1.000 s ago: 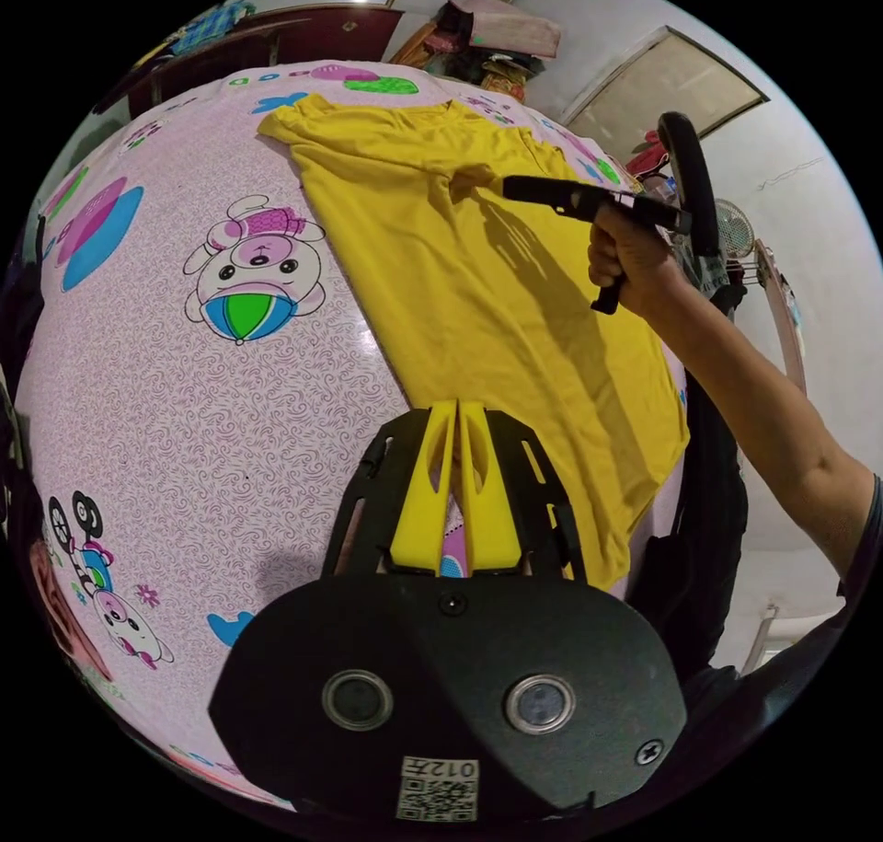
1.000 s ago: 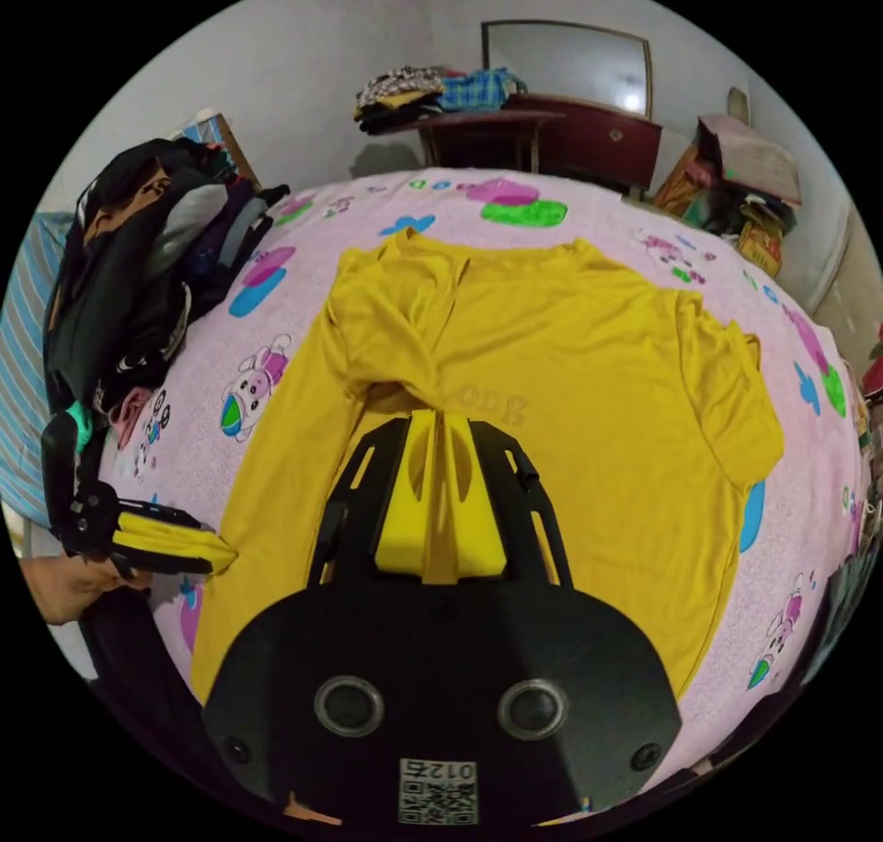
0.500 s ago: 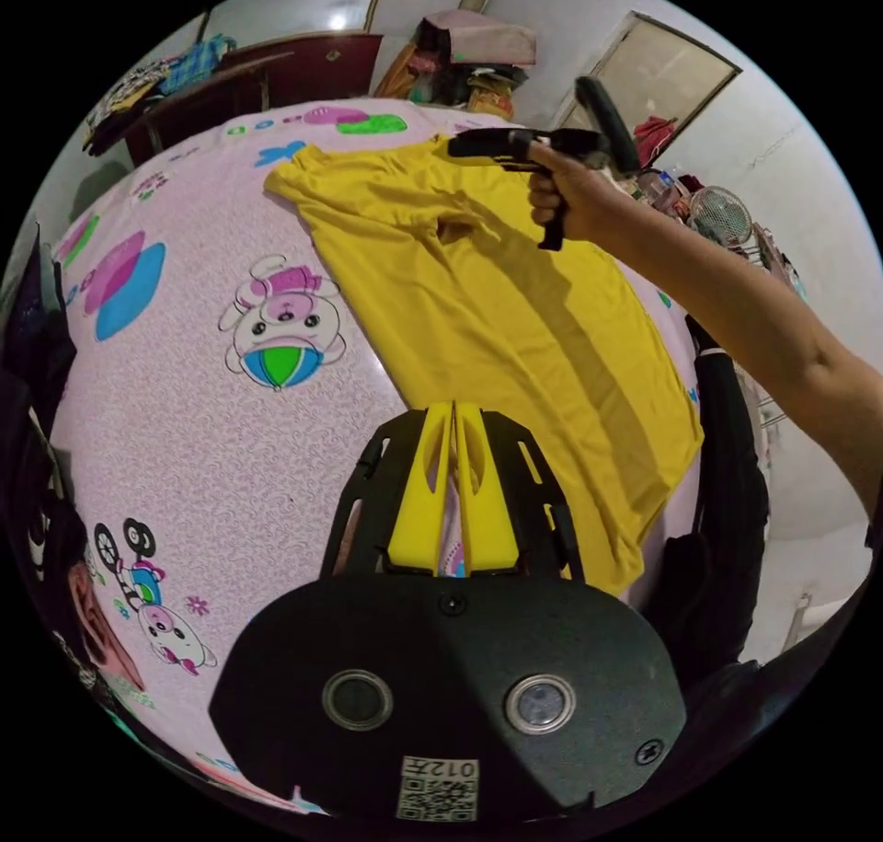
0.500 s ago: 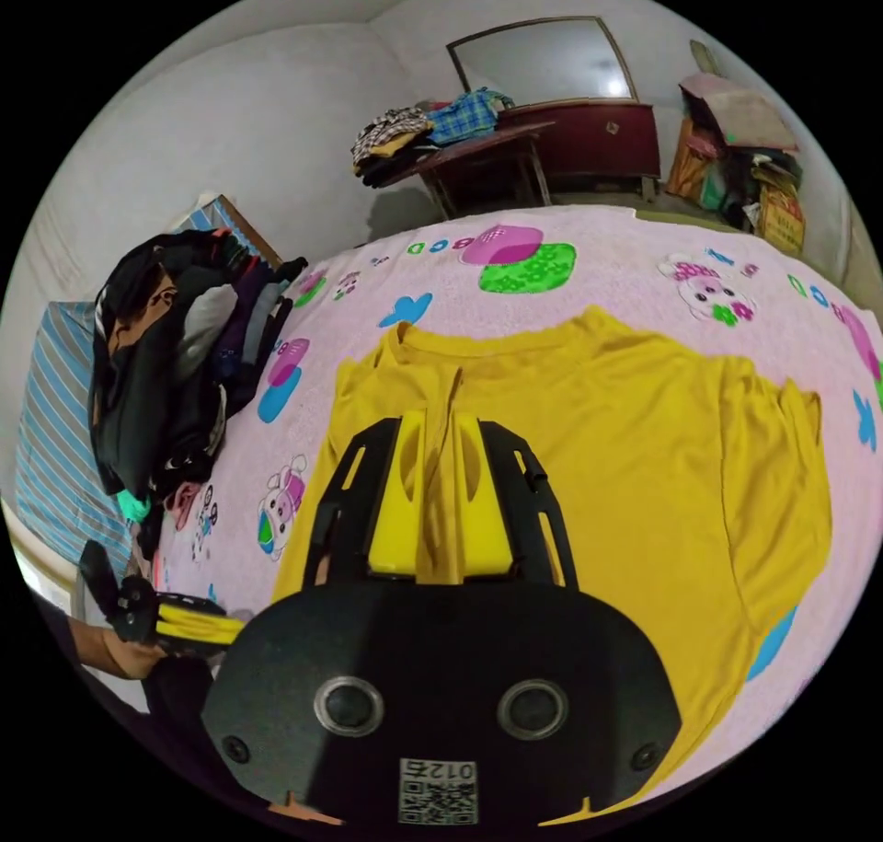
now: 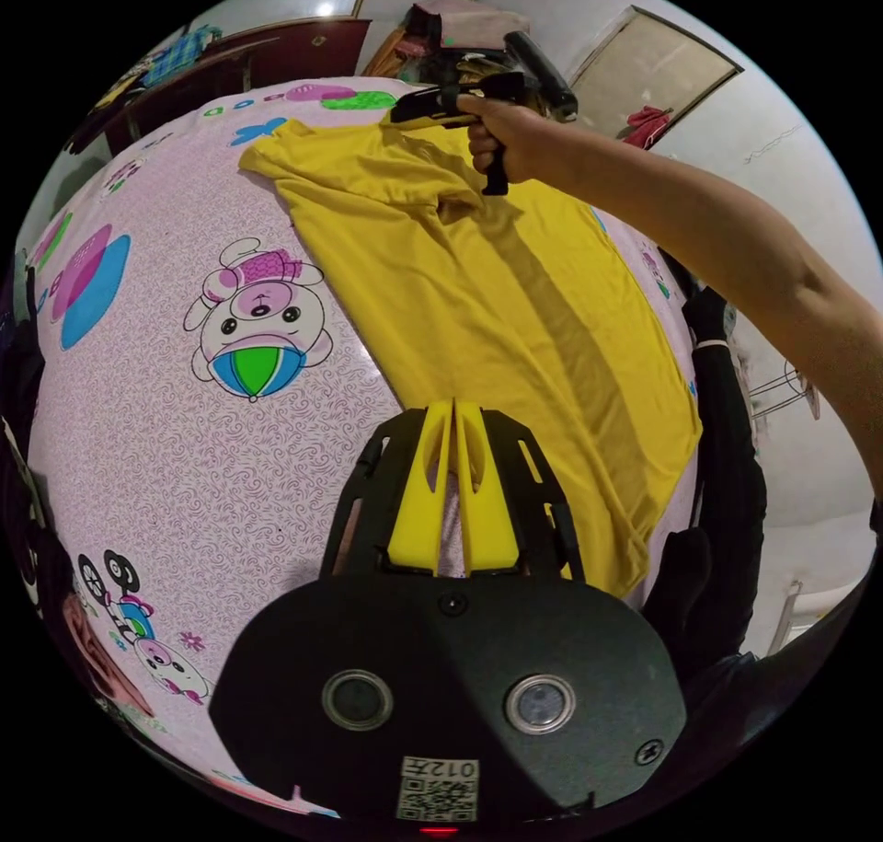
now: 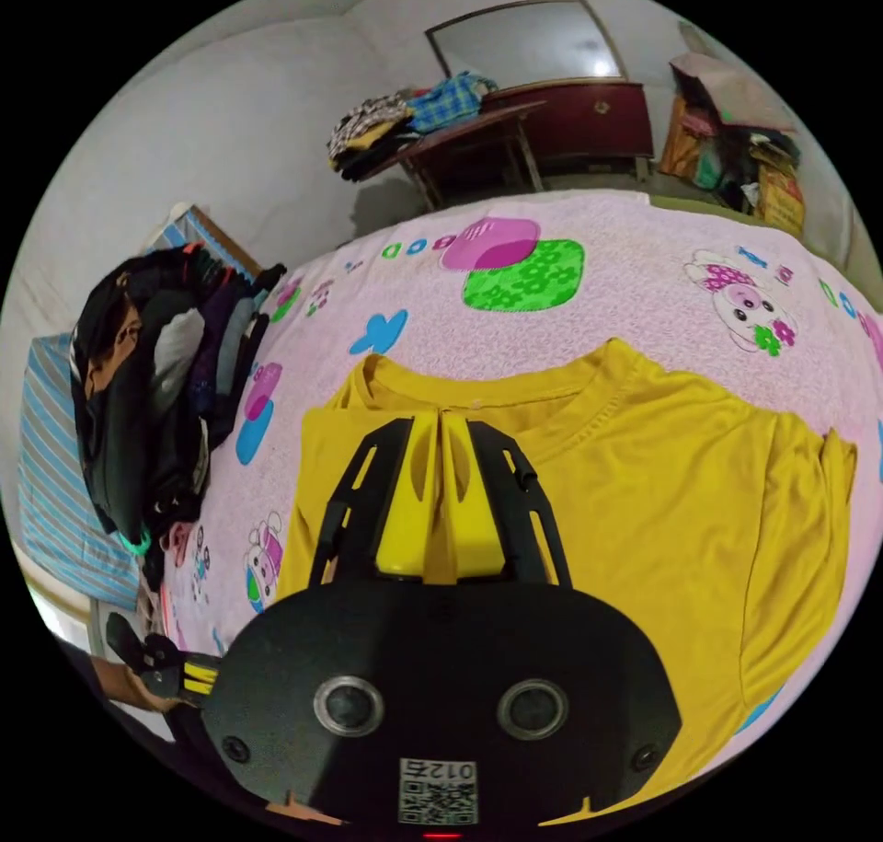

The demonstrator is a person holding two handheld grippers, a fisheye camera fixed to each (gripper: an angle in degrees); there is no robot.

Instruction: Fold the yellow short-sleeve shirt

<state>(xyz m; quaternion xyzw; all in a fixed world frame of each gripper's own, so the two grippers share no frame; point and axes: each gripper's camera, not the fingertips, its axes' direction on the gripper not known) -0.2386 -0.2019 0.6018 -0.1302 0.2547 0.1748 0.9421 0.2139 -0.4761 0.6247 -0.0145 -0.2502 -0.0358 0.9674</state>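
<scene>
Right hand-held gripper jaws pressed together on a fold of the yellow shirt near its collar. Left hand-held gripper jaws nearly together, gripping nothing, over the bed sheet just beside the shirt's side edge. Shirt lies spread on the bed; clothes pile beside it.

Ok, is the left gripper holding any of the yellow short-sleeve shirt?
No, the left gripper hangs with its jaws together over the pink cartoon-print bedsheet, beside the yellow short-sleeve shirt.
</scene>
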